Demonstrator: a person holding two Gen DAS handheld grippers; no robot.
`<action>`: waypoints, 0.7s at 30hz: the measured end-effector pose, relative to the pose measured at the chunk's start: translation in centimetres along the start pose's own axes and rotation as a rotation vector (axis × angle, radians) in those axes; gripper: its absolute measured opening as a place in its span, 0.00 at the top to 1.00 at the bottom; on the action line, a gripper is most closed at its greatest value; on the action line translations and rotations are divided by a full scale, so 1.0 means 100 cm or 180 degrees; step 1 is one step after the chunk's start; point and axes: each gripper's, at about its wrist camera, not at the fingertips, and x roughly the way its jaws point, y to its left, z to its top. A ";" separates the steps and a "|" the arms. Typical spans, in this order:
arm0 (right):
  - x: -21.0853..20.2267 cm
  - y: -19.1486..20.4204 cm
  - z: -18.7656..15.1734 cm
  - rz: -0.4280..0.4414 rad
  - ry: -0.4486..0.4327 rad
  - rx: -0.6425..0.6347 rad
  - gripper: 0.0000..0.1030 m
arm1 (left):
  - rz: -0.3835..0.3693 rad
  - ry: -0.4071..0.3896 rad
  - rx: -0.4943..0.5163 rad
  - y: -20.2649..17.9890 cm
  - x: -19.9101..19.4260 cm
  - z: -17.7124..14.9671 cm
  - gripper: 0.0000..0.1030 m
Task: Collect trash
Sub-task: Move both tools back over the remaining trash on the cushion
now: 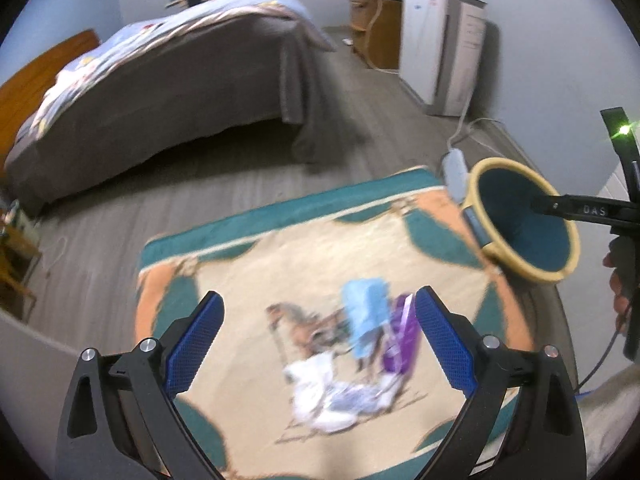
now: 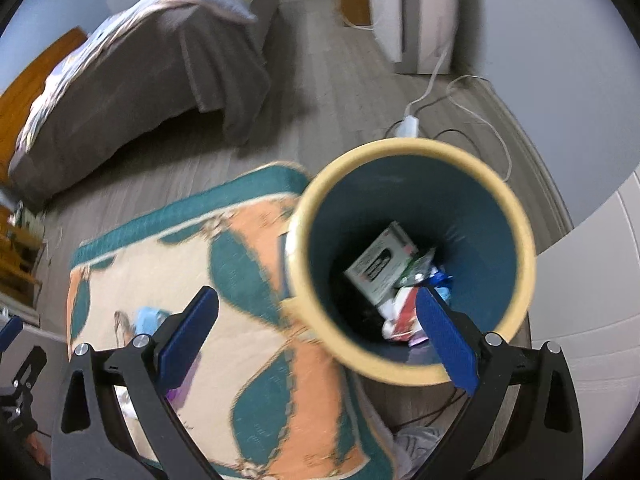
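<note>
On grey plank floor [image 1: 120, 232] beside a bed [image 1: 168, 92], patterned rug [image 1: 312, 248] with litter [image 1: 352, 356], yellow-rimmed bin [image 2: 408, 264], both hand-held grippers [image 1: 318, 340] [image 2: 316, 336] wide.

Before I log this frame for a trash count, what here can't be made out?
- Pile on the rug, left wrist view: motion blur; blue piece, purple piece and white scraps unidentifiable.
- Bin contents, right wrist view: white box print too blurred; right tongs pad covers some wrappers.
- Bin's outside: cut off.
- Left tongs: open, nothing between them.
</note>
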 end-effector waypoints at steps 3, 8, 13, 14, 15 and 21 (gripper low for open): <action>0.005 0.030 -0.010 -0.0050 0.0043 -0.0257 0.06 | 0.0078 0.0080 -0.0152 0.022 0.003 -0.014 0.07; 0.013 0.070 -0.026 -0.0074 0.0123 -0.0619 0.06 | 0.0147 0.0107 -0.0348 0.049 0.008 -0.029 0.07; 0.024 0.104 -0.040 -0.0096 0.0268 -0.0844 0.06 | 0.0180 0.0257 -0.0480 0.067 0.019 -0.044 0.07; 0.025 0.109 -0.042 -0.0101 0.0284 -0.0873 0.06 | 0.0207 0.0274 -0.0471 0.069 0.021 -0.047 0.07; 0.026 0.115 -0.044 -0.0114 0.0304 -0.0903 0.06 | 0.0227 0.0297 -0.0447 0.070 0.023 -0.050 0.07; 0.038 0.132 -0.052 -0.0127 0.0375 -0.0916 0.06 | 0.0250 0.0487 -0.0547 0.077 0.039 -0.068 0.07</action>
